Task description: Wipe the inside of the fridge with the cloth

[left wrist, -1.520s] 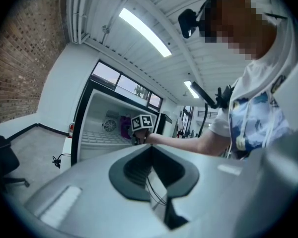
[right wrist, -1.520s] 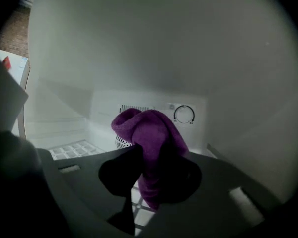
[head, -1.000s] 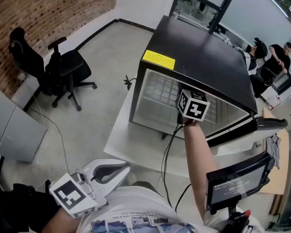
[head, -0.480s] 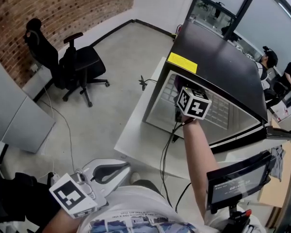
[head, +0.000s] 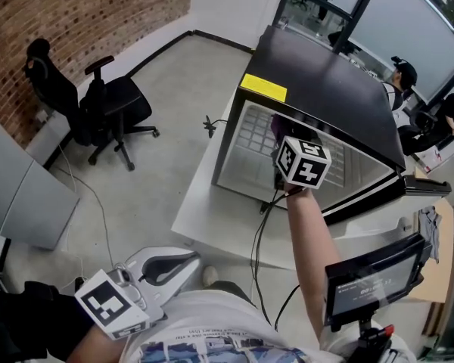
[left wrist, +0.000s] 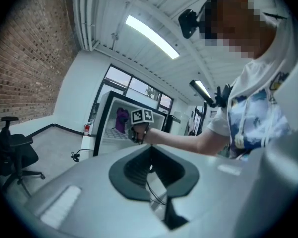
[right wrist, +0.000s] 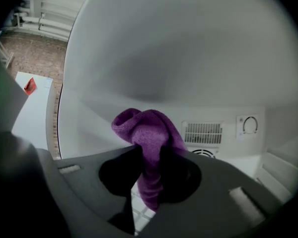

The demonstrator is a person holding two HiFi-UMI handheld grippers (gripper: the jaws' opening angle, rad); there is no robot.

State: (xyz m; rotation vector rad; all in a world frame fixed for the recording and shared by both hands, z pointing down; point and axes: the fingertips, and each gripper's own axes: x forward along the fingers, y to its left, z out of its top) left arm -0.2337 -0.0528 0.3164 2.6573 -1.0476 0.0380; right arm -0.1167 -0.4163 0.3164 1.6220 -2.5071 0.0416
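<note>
Right gripper (head: 285,138) is reaching into the open mouth of the black mini fridge (head: 325,89), marker cube just outside the opening, forearm stretched out from the lower edge of the head view. In the right gripper view the gripper (right wrist: 149,178) has its jaws clamped on the purple cloth (right wrist: 149,138): the bunched top bulges above the jaws and a tail hangs below them. So the cloth (head: 278,125) is in the gripper, inside the fridge cavity, with the white back wall ahead. I can't tell whether it touches any surface. To its right on that back wall I see a vent grille (right wrist: 203,132) and a thermostat dial (right wrist: 248,125). A wire shelf (head: 257,133) shows just left of the cloth in the head view. The fridge sits on a white table (head: 200,214), with a yellow label (head: 263,88) on its top front edge. A cable (head: 259,240) hangs from the right gripper down past the table edge. Left gripper (head: 183,267) is low by my operator's torso, well apart from the fridge. In the left gripper view the left gripper (left wrist: 150,155) has its jaws closed together with nothing between them. That view also catches the fridge (left wrist: 105,114) and the cloth (left wrist: 121,119) from the side. An office chair (head: 102,100) stands by the brick wall (head: 83,13), and 1 small screen (head: 374,278) sits at lower right.
</note>
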